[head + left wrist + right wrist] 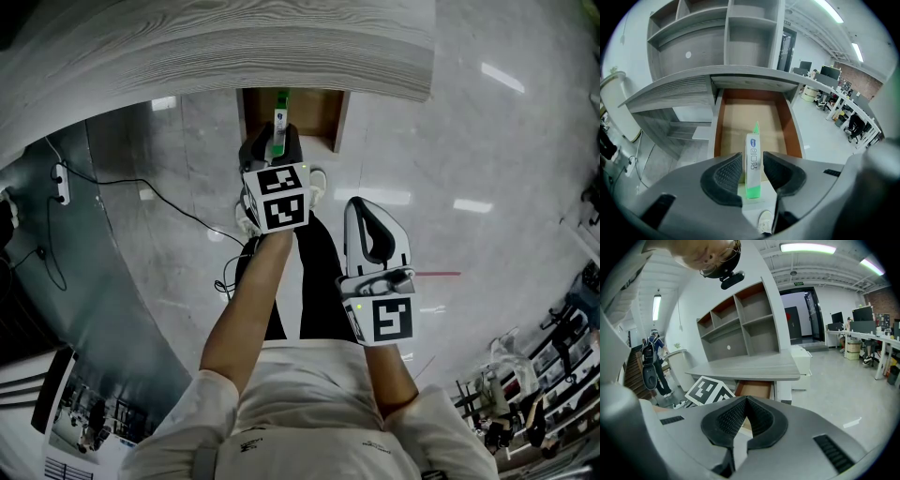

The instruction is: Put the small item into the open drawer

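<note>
A small white-and-green box [753,161] stands upright between the pads of my left gripper [752,157], above the front of the open drawer [787,129]. A thin gap shows on each side of the box, so the pads do not press on it. In the head view the left gripper [272,142] reaches over the brown-lined drawer [249,112], and the box [278,127] points into it. My right gripper [370,214] hangs back beside the person's waist. Its jaws [746,401] meet at the tips with nothing in them.
The grey desk top [234,47] overhangs the drawer. Open shelving [740,33] rises behind the desk. A power strip [61,183] and cables lie on the floor at the left. Office desks and chairs [843,110] stand at the far right.
</note>
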